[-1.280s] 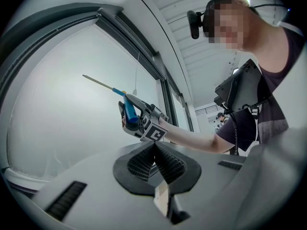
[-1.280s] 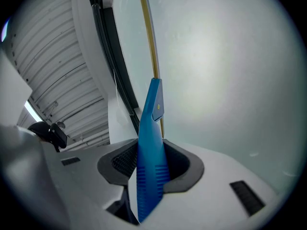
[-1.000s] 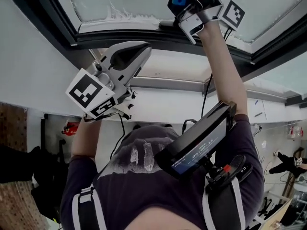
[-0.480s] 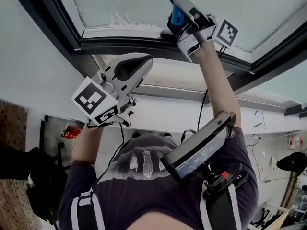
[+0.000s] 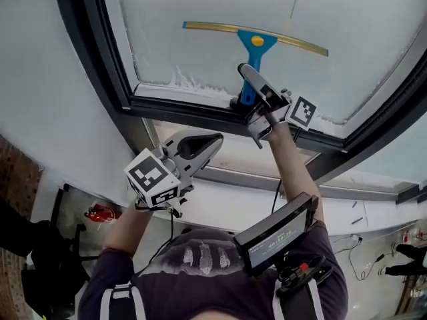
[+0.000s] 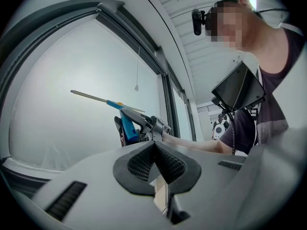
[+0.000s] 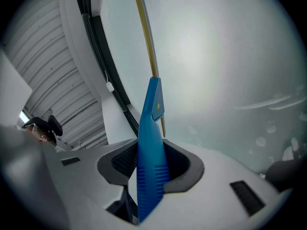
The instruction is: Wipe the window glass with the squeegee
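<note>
The squeegee (image 5: 252, 45) has a blue handle and a long yellowish blade (image 5: 213, 27) pressed flat against the window glass (image 5: 200, 5). My right gripper (image 5: 250, 93) is shut on the blue handle (image 7: 151, 152), raised toward the glass; the blade (image 7: 145, 30) runs up across the pane in the right gripper view. My left gripper (image 5: 203, 149) hangs lower, below the dark window frame (image 5: 180, 109), jaws shut with nothing between them (image 6: 154, 164). From the left gripper view the squeegee (image 6: 120, 110) and the right gripper (image 6: 148, 126) show ahead against the pale glass.
A dark window frame (image 5: 87, 52) borders the pane on the left and bottom. Foam or frost (image 5: 183, 82) clings along the lower edge of the glass. A small screen (image 5: 277, 235) is strapped at the person's chest. A pull cord (image 6: 137, 71) hangs in front of the window.
My right gripper has pushed the squeegee up onto the pane, so the whole blade now shows on the glass. The head view has tilted upward; the left gripper stays low and shut.
</note>
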Tool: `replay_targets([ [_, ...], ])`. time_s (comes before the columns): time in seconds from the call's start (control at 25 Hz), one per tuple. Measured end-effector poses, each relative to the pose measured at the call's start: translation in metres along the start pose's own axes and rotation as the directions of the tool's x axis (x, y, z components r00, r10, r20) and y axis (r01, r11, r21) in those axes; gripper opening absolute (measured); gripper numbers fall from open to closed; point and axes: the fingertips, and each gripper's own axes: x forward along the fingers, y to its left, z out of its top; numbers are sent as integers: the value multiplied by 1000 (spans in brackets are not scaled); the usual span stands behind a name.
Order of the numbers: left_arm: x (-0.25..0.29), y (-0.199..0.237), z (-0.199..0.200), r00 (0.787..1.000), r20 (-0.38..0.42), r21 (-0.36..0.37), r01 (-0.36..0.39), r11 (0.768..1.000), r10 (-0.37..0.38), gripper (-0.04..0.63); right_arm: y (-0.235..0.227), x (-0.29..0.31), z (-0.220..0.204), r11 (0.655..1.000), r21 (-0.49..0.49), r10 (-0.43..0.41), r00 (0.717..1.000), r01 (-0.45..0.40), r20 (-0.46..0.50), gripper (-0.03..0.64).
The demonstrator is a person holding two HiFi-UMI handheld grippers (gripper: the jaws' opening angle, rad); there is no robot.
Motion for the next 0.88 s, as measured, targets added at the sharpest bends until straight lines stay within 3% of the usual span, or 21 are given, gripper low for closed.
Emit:
replay_targets([
  [0.56,18,-4,-12,995,-41,-7,-94,996,94,8,-17,-14,-16,993,113,21,1000,-19,-21,133],
  [0.72,24,-3,-15,988,-50,-6,-145,989,145,8,-16,-15,-20,993,114,23,998,-16,-58,130],
  [0.88,19,3,-18,975,-62,-27,-217,976,215,8,-3,-15,-22,991,116,77,995,-69,-62,130],
])
